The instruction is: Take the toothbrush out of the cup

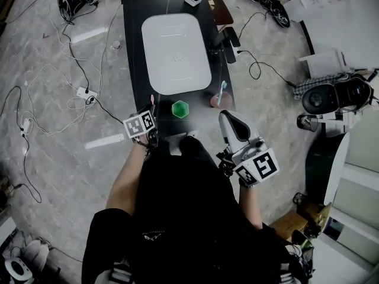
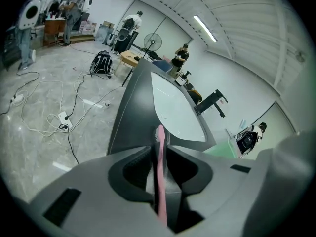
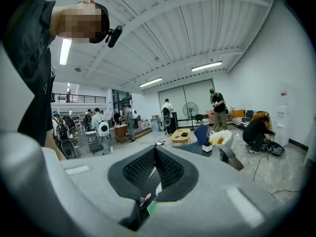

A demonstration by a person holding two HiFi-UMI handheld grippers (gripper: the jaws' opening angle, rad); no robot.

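Observation:
A pink toothbrush (image 2: 160, 172) lies lengthwise between the jaws of my left gripper (image 2: 159, 149), its head poking out past them. The jaws stand slightly apart, with a dark gap on either side of the handle. From the head view, the left gripper (image 1: 148, 118) is at the black table's (image 1: 133, 52) near left corner, with the pink toothbrush (image 1: 152, 99) sticking out ahead. A green hexagonal cup (image 1: 179, 109) stands just to its right. Further right, a reddish cup (image 1: 218, 101) holds a teal toothbrush (image 1: 222, 90). My right gripper (image 1: 227, 118) hovers near that cup, shut and empty.
A white sink basin (image 1: 176, 52) fills the table's middle, with a black faucet (image 1: 228, 43) on its right. Cables and a power strip (image 1: 83, 92) lie on the floor to the left. Equipment (image 1: 323, 99) stands to the right. People stand far off in the hall.

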